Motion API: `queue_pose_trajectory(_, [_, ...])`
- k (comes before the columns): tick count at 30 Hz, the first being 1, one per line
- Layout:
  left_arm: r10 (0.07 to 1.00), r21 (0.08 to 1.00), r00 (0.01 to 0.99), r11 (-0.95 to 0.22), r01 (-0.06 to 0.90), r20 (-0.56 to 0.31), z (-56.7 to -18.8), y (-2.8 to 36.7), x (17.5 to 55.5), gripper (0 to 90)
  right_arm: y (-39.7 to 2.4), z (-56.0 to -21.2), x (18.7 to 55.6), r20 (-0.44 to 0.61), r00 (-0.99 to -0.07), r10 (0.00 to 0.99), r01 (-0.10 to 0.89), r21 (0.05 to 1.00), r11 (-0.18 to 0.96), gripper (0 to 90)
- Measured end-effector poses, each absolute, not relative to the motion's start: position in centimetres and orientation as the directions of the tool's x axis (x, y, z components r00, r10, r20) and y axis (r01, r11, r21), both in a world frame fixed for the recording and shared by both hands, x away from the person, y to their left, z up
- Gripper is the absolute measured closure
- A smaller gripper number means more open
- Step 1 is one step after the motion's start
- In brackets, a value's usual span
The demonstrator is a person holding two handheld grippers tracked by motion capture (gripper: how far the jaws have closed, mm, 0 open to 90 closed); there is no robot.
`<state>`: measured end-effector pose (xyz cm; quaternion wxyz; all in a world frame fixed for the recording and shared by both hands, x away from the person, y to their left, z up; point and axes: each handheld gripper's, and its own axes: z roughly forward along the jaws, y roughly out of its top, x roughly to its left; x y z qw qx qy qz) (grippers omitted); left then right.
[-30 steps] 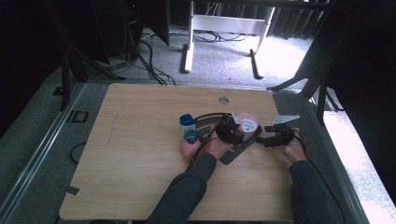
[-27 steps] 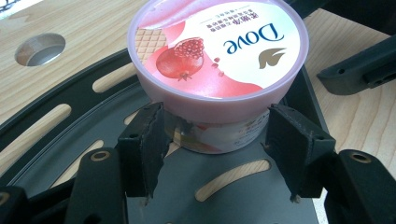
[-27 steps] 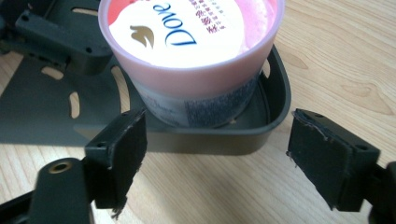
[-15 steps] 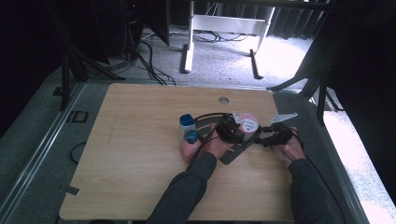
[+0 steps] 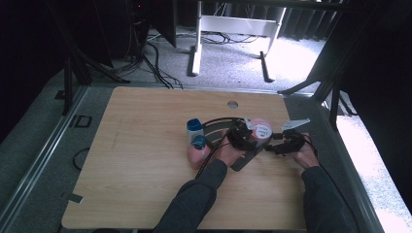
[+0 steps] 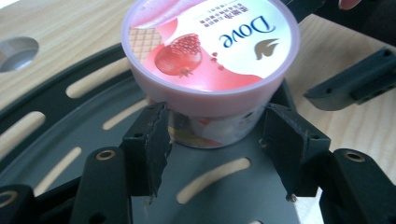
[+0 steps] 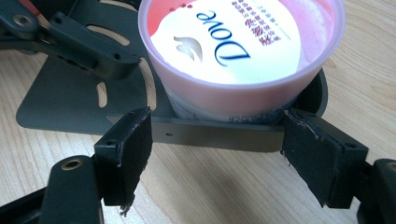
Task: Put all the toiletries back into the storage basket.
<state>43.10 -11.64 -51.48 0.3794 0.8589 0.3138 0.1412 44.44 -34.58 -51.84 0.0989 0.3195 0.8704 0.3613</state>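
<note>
A pink ice cream cup (image 6: 210,60) with a pomegranate picture and a Dove name on its lid stands upright on a dark slotted metal plate (image 6: 56,135), which lies flat on the wooden worktop (image 5: 145,160) toward its right side. In the high view the cup (image 5: 261,131) sits at the far end of the plate (image 5: 245,160), between the person's two hands.

The left claw (image 6: 212,135) reaches in level over the plate, its two black pads standing on either side of the lower part of the cup. The left pad looks to be touching the cup's wall and the right pad is just beside it; whether they truly press on it I cannot tell. In the high view the left claw (image 5: 241,138) is right up against the cup.

The right claw (image 7: 217,149) comes from the other side, its jaws standing wide and having just been closing a little, with nothing between the pads. The cup (image 7: 243,56) is just beyond its tips, apart from them, and the plate's edge (image 7: 215,135) runs across in front. In the high view the right claw (image 5: 278,145) is near the cup.

Left of the left hand, two small bottles with blue caps (image 5: 196,136) stand close together on the worktop, one white and one pink
</note>
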Motion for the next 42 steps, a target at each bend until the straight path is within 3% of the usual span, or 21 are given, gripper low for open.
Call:
queue_pose_trajectory(14, [0.566, 0.758, 0.824, -0.533, 0.375, -0.009, -49.7, -10.0, 39.7, 41.0, -34.4, -54.0, 39.5, 0.04, -0.695, 0.718, 0.546, 0.679, 0.491, 32.8])
queue_pose_trajectory(22, [0.52, 0.772, 0.854, -0.535, 0.343, -0.019, -48.9, -8.1, 38.3, 44.3, -33.9, -54.6, 36.3, 0.03, -0.66, 0.75, 0.54, 0.713, 0.447, 34.2])
queue_pose_trajectory(27, [0.489, 0.778, 0.872, -0.54, 0.322, -0.023, -48.2, -6.8, 37.3, 47.7, -33.6, -55.3, 35.1, 0.012, -0.652, 0.758, 0.539, 0.711, 0.452, 40.4])
queue_pose_trajectory(29, [0.476, 0.786, 0.879, -0.535, 0.31, -0.022, -47.7, -6.4, 36.9, 52.0, -33.7, -55.3, 34.9, 0.021, -0.643, 0.766, 0.544, 0.716, 0.437, 41.2])
queue_pose_trajectory(42, [0.443, 0.791, 0.896, -0.539, 0.289, -0.025, -46.3, -4.2, 35.4, 53.3, -33.3, -55.8, 33.0, -0.002, -0.58, 0.815, 0.541, 0.746, 0.387, 40.8])
